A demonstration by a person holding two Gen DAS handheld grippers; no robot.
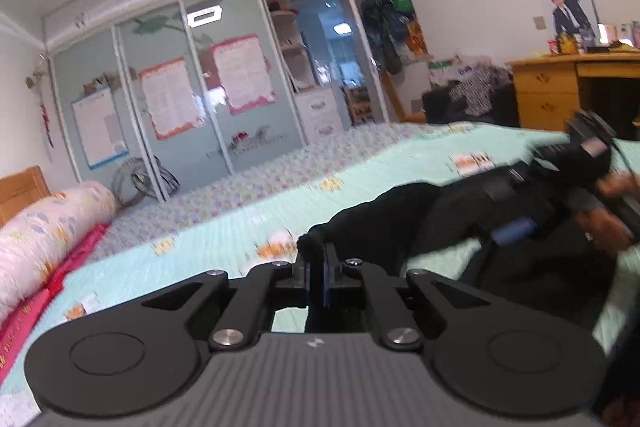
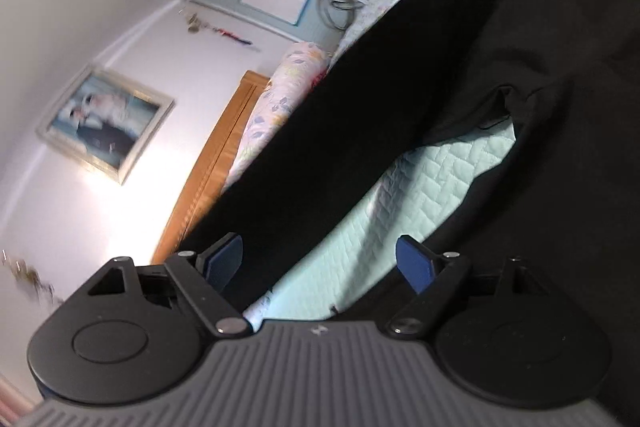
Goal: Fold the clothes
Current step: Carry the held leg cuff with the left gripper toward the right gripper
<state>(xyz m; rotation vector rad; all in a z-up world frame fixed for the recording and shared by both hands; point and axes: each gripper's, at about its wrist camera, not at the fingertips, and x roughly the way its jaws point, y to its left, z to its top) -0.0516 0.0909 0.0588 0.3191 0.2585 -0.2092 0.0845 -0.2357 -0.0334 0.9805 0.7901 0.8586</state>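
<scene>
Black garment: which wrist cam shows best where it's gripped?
Left wrist: the left gripper is shut on a tip of the black garment. Right wrist shows only cloth spread on the bed, right gripper open.

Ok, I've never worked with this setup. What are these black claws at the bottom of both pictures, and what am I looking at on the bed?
Each picture comes from a camera on a hand-held gripper, looking along its two fingers. In the left wrist view, the left gripper is shut on an end of the black garment, which lies on the mint quilt. The right gripper and the person's hand show at that picture's right edge. The right wrist view is tilted; there the right gripper is open over the garment, gripping nothing.
</scene>
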